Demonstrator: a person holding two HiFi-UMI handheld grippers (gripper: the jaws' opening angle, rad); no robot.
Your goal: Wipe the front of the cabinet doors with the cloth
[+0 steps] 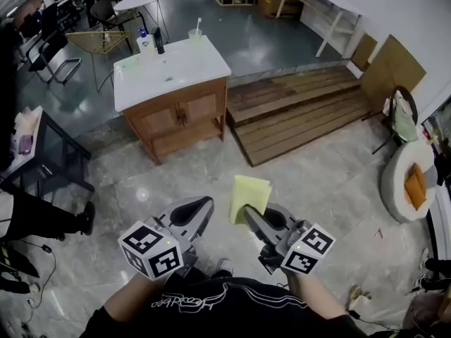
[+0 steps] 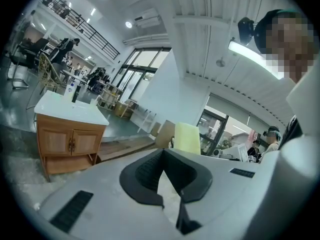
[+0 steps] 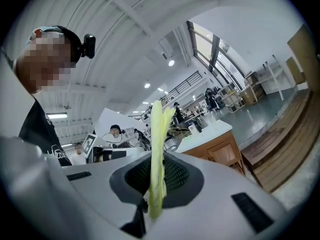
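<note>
At the bottom of the head view, the right gripper is closed on a yellow cloth. The cloth is pinched at its lower edge and stands upright above the jaws; in the right gripper view it is seen edge-on between the pads. The left gripper, lower centre-left, is closed with nothing between its jaws. Well apart, in the upper left, the wooden cabinet stands under a white countertop, its two doors not yet touched. The approach is judged to be the step in hand. The cabinet should be closed in on first. The cloth's flat face, not its edge, should then be laid against a door, and the pinch kept firm so nothing slips.
</note>
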